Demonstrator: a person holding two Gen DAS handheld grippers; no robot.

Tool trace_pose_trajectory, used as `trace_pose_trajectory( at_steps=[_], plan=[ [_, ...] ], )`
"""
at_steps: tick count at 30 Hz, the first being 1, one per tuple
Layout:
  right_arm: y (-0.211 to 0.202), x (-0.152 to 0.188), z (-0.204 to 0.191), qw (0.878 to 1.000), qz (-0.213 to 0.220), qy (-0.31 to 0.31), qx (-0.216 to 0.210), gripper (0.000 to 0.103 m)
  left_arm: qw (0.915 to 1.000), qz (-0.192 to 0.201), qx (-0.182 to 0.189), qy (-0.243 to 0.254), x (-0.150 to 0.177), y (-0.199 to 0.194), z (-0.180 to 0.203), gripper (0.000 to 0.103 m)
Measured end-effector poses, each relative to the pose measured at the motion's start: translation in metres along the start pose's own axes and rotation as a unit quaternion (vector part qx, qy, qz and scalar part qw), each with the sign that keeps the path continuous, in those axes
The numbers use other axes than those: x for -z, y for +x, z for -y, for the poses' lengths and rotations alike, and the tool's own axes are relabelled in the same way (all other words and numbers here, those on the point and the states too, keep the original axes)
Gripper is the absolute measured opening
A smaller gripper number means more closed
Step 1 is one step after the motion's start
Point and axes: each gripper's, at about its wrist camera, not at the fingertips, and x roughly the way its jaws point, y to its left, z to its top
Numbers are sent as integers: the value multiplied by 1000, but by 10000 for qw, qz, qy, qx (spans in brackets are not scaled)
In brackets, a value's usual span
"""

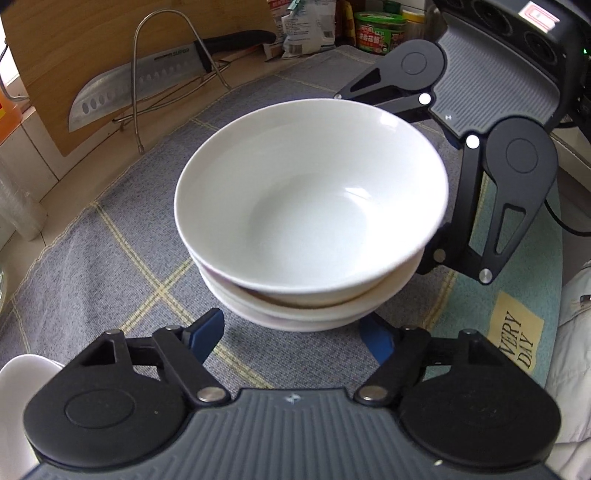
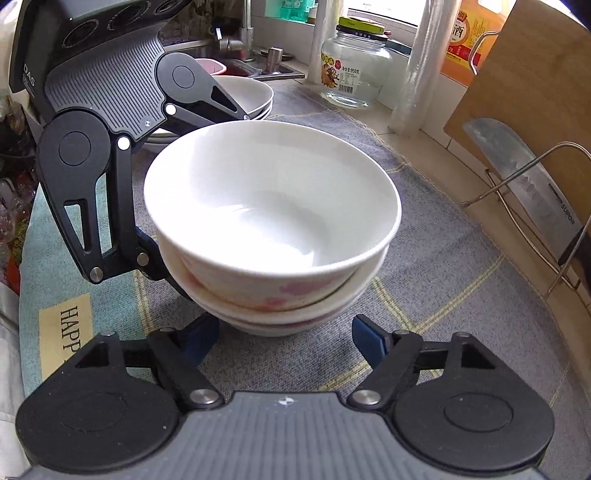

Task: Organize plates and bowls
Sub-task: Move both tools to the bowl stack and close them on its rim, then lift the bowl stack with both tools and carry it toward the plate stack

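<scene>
A stack of white bowls (image 1: 310, 206) stands on a grey checked cloth (image 1: 110, 258). The top bowl (image 2: 273, 206) carries a pink flower print on its outside. My left gripper (image 1: 291, 332) reaches around the foot of the stack from the near side in the left wrist view, its blue pads (image 1: 208, 332) against the lowest bowl. My right gripper (image 2: 286, 336) holds the same stack from the opposite side, with its blue pads (image 2: 367, 341) at the base. Each gripper's black linkage (image 1: 517, 184) shows beyond the bowls in the other's view, its fingertips hidden behind the stack.
A knife (image 1: 140, 92) rests in a wire rack against a wooden cutting board (image 2: 535, 74). More white dishes (image 2: 251, 96) are stacked behind the left gripper. A glass jar (image 2: 351, 70), a clear plastic roll (image 2: 417, 74) and food packets (image 1: 306, 29) line the counter's back.
</scene>
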Motion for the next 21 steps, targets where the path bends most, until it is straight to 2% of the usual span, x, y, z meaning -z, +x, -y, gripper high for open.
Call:
trace_pose_trajectory(
  at_steps=[3, 13, 21],
  plan=[
    [-2, -2, -2, 9999, -16, -115, -45, 75, 10000, 24, 43, 64, 0, -2, 0, 71],
    [-5, -8, -2, 9994, -63, -276, -176, 77, 9986, 27, 39, 523, -5, -1, 5, 71],
    [-6, -3, 0, 9997, 67, -137, -211, 79, 9984, 144, 138, 530, -1, -2, 2, 71]
  ],
)
